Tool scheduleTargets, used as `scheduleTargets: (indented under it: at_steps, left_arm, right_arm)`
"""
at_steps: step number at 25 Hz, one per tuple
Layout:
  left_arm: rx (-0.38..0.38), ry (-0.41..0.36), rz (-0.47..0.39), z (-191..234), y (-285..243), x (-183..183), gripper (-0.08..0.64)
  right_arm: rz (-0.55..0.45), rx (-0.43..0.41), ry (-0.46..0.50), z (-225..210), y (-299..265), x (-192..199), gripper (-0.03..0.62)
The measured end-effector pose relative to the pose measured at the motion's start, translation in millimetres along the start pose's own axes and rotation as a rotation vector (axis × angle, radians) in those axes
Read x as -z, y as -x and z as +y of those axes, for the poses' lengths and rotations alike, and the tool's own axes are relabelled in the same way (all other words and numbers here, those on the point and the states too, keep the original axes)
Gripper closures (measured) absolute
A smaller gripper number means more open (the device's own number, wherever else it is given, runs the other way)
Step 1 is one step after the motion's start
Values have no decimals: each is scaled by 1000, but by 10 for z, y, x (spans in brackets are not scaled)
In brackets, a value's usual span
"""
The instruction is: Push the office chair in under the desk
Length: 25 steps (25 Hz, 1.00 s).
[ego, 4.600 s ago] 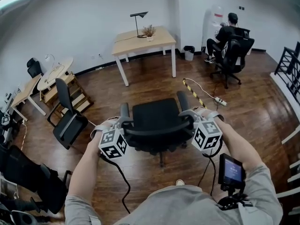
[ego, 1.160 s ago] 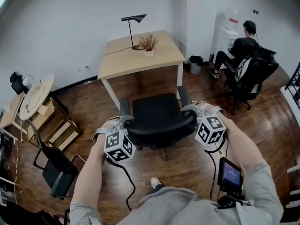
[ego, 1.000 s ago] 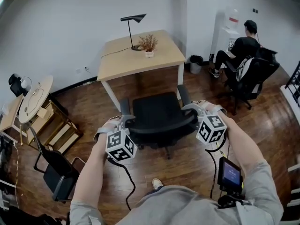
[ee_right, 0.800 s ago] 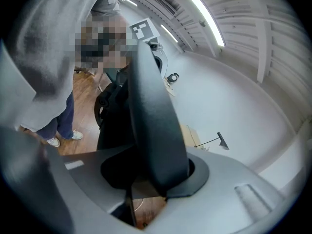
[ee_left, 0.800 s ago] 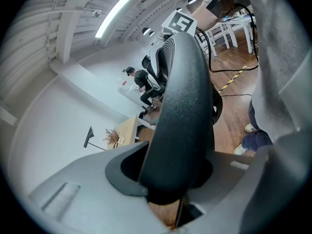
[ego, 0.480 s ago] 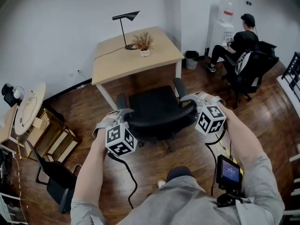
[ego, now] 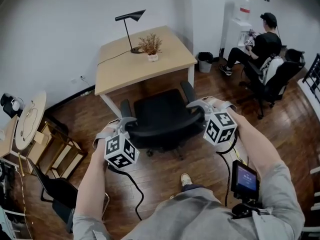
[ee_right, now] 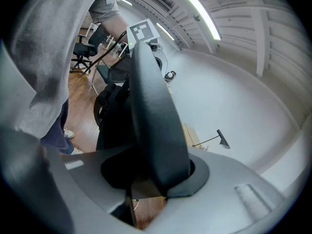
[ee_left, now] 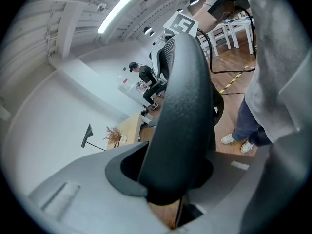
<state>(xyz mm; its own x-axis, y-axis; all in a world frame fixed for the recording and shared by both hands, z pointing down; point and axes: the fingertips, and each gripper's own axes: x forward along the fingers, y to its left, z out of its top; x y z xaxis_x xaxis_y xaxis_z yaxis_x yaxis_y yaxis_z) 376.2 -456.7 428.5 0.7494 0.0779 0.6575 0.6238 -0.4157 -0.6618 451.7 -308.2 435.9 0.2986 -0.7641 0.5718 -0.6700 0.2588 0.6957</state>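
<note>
Head view: I have both grippers clamped on the chair back, and the chair is right at the desk but not under it.

My left gripper [ego: 126, 125] and right gripper [ego: 201, 107] each pinch one end of the curved top rim of the office chair [ego: 162, 115]. Each gripper view shows the jaws closed on that rim [ee_left: 183, 106] [ee_right: 151, 116]. The seat front sits near the front edge of the desk [ego: 145, 66], between its two front legs. My worry is the armrests: if they ride higher than the desktop's underside, they will hit the edge and jolt the lamp [ego: 129, 28] and the small plant [ego: 150, 46]. Pushing harder on one side could swivel the chair into a desk leg [ego: 191, 78]. My grip is only on a smooth rim, so a sudden stop could make the jaws slide off.
</note>
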Motion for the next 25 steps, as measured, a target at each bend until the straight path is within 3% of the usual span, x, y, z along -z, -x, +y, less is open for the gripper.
scheduleTargets:
  at_steps: [16, 25]
  left_arm:
    - [-47, 32, 24, 818, -666, 334, 434]
    - [-34, 24, 13, 1282, -990, 638, 434]
  right_arm:
    - [-37, 3, 61, -759, -755, 306, 451]
    - [-26, -6, 53, -1171, -1241, 382, 451]
